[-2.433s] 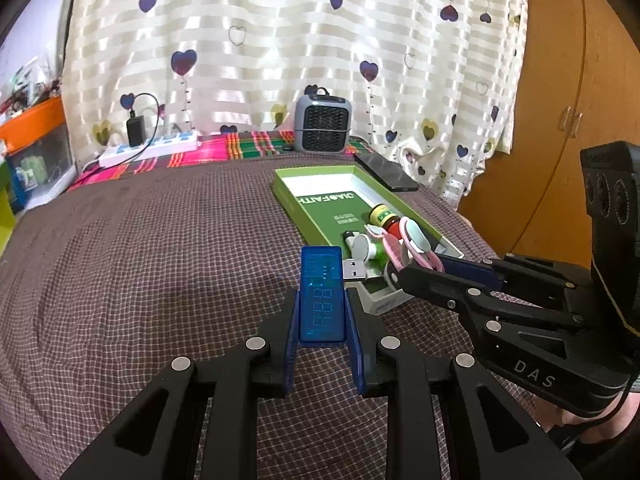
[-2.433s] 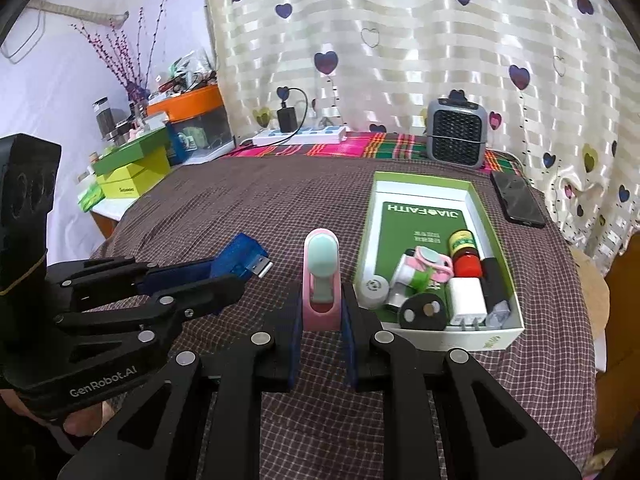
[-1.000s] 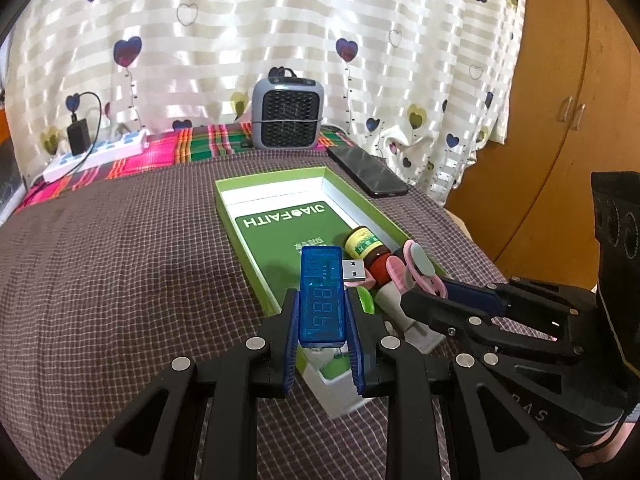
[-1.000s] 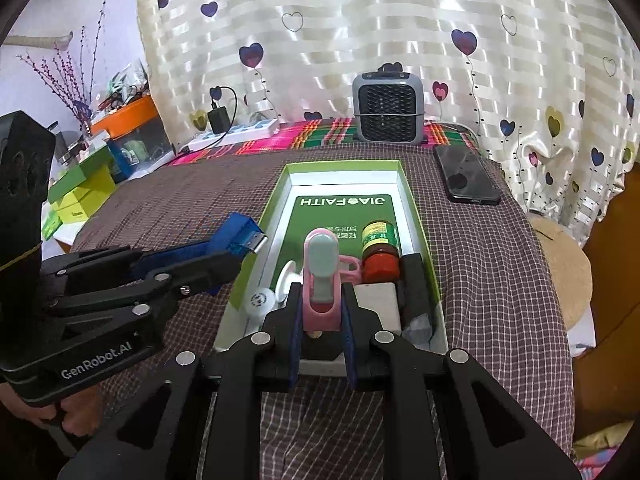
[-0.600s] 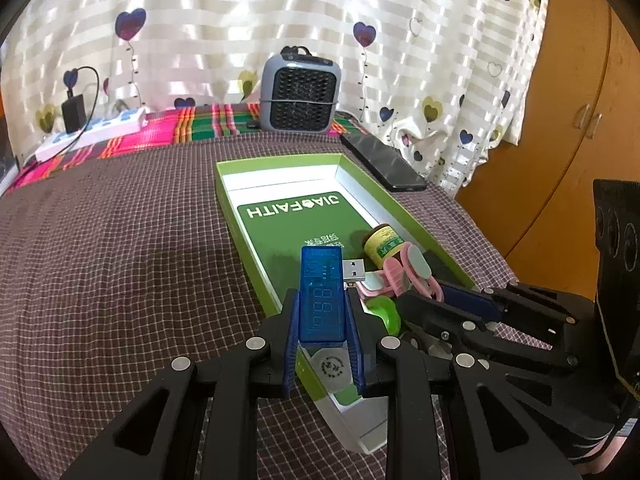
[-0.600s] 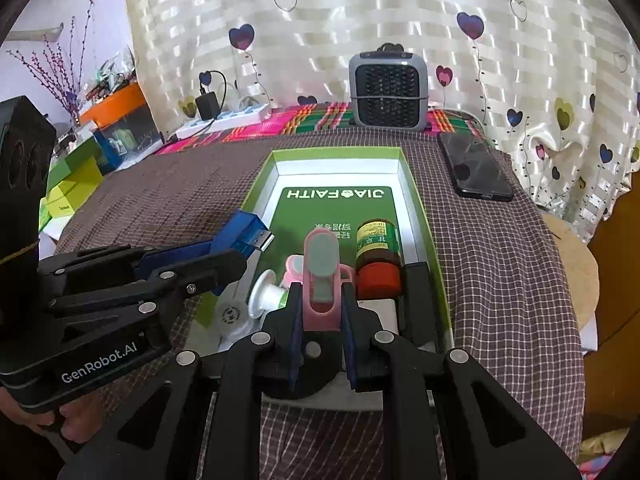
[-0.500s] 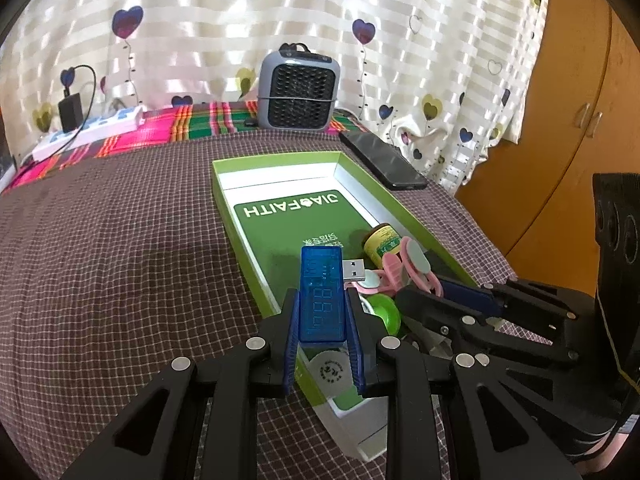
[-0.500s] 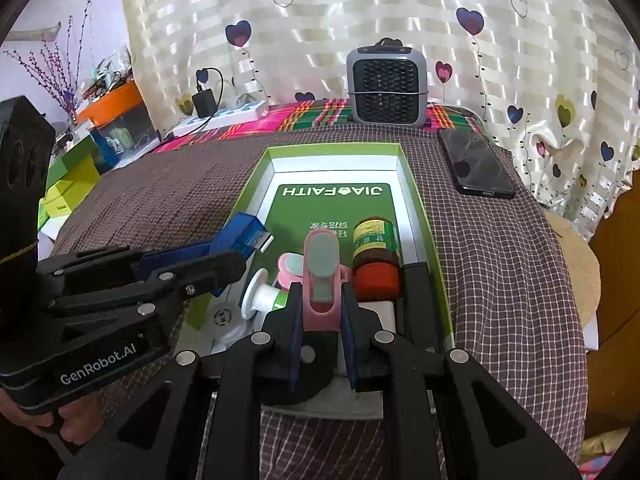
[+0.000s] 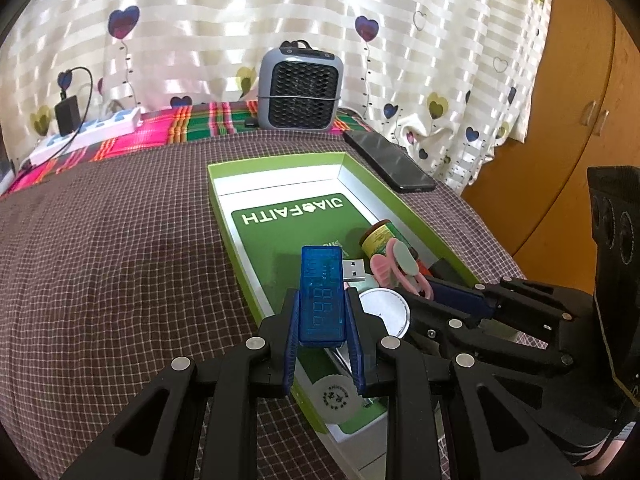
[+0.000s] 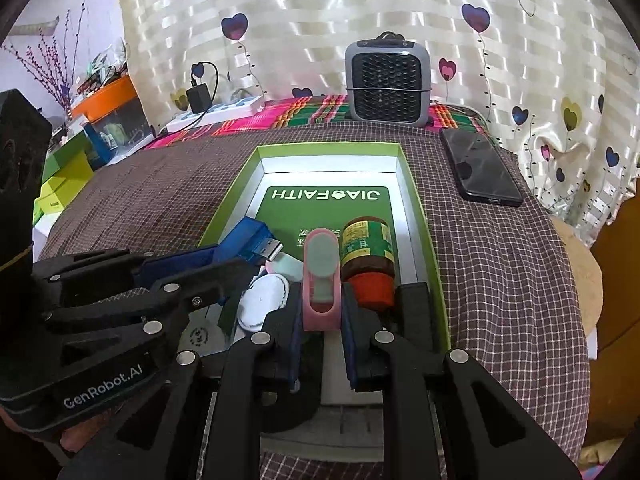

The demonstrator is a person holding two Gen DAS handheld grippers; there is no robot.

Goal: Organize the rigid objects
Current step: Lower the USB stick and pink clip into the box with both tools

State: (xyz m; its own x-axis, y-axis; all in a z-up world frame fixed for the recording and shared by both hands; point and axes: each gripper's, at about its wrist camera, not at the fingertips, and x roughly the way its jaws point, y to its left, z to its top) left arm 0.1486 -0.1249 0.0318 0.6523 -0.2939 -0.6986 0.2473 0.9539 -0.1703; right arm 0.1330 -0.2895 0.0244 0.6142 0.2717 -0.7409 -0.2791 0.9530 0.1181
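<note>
My left gripper [image 9: 322, 312] is shut on a translucent blue USB meter [image 9: 322, 298] whose metal plug points right; in the right wrist view that USB meter [image 10: 250, 238] hangs over the left part of the green box [image 10: 424, 216]. My right gripper [image 10: 322, 312] is shut on a pink clip with a pale green pad [image 10: 321, 280], held over the box's near end. Inside the green box [image 9: 222, 216] lie a brown bottle with a red cap [image 10: 368, 258], a white round lid [image 10: 264, 300], a white charger and dark items, partly hidden by the fingers.
A black phone [image 10: 478, 170] lies right of the box on the checked cloth. A grey mini heater [image 10: 388, 84] stands behind it, with a power strip and plugged charger [image 10: 216, 110] at the back left. Green and yellow boxes [image 10: 66, 178] sit far left; a wooden cabinet [image 9: 580, 120] is right.
Both grippers have moved forward and slightly down over the green box, still holding their objects. The box now fills more of each view.
</note>
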